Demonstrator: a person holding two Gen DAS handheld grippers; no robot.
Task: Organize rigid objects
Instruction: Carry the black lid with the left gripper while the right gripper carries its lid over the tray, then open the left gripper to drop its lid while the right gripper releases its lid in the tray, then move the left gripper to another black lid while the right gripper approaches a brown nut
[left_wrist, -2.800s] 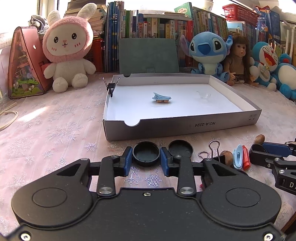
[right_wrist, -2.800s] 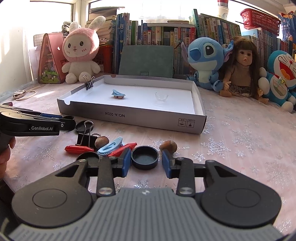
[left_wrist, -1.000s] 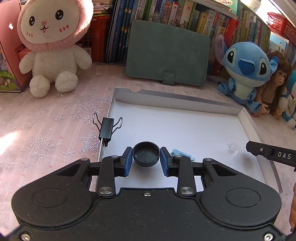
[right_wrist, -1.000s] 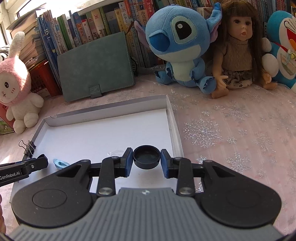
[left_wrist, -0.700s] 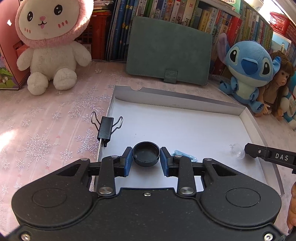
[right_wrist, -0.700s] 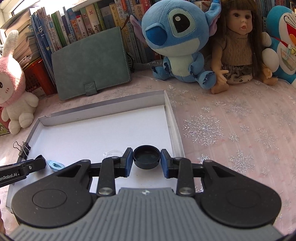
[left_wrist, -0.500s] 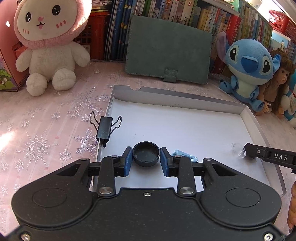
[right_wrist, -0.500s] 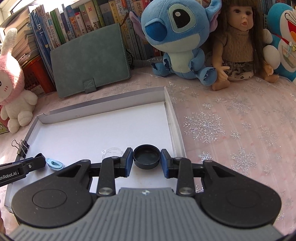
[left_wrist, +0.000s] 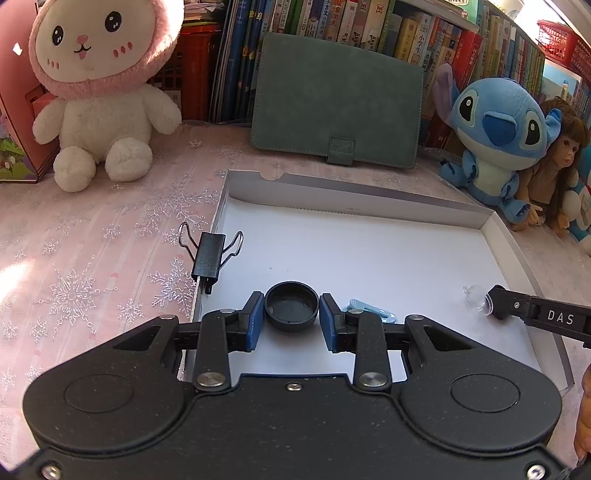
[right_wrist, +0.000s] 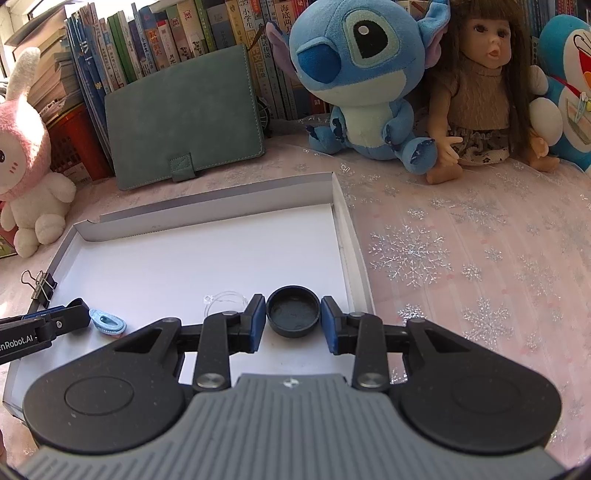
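My left gripper (left_wrist: 291, 311) is shut on a round black cap (left_wrist: 291, 314), held over the near left part of the white cardboard tray (left_wrist: 351, 201). My right gripper (right_wrist: 293, 311) has a second black cap (right_wrist: 293, 314) between its blue pads, over the tray's (right_wrist: 207, 218) near right corner. Its jaws are starting to open, and the pads still touch the cap. A light blue hair clip (left_wrist: 371, 312) (right_wrist: 107, 322) and a clear plastic piece (left_wrist: 476, 299) (right_wrist: 225, 298) lie in the tray. The other gripper's finger tip (left_wrist: 496, 301) (right_wrist: 75, 312) shows at each view's edge.
A black binder clip (left_wrist: 210, 254) (right_wrist: 42, 282) is clamped on the tray's left wall. Behind the tray stand a green notebook (left_wrist: 336, 99), a pink rabbit plush (left_wrist: 99, 92), a blue plush (right_wrist: 362, 77), a doll (right_wrist: 480, 85) and rows of books. Pink snowflake cloth covers the table.
Both grippers carried their black caps from the near table, among the loose items, to above the tray. In the last second both views barely shift, and the right pads part very slightly.
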